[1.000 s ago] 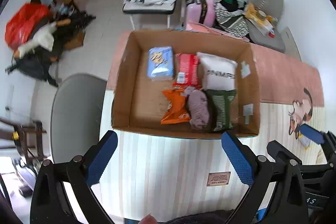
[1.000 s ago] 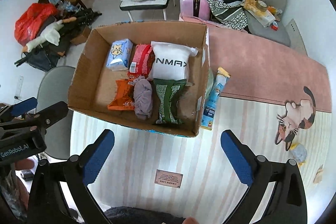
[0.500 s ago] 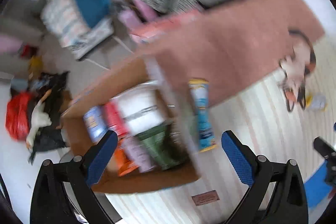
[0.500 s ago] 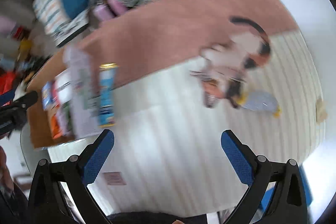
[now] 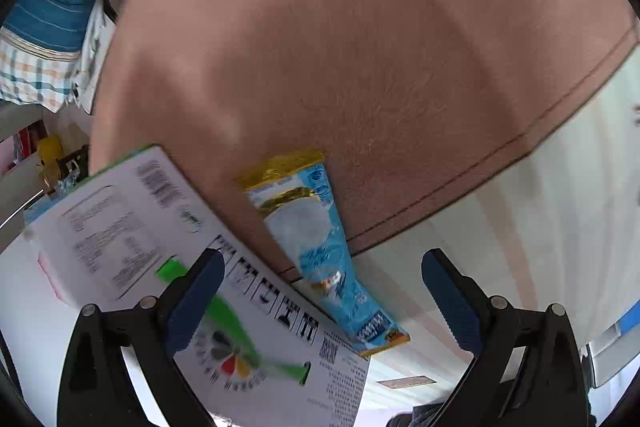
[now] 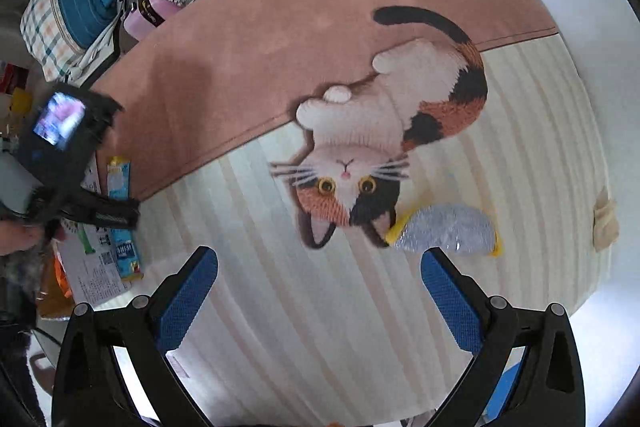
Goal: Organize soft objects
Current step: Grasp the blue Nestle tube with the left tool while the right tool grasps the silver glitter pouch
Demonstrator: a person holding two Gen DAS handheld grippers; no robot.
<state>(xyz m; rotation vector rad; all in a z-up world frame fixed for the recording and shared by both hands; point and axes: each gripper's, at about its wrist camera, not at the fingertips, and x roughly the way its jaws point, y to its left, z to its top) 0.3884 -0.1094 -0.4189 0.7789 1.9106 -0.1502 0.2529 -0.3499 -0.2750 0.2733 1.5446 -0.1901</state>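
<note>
Left wrist view: left gripper spread wide, nothing held, poised above a blue snack packet lying flat on the rug, just beside the printed wall of the cardboard box. Likely trouble: one finger catching that wall, or pads skidding off the slick, flat wrapper. Right wrist view: right gripper likewise released and empty, aimed at a silver pouch near the cat picture; beige scrap well apart at the rug's edge; bags crowding the far side.
</note>
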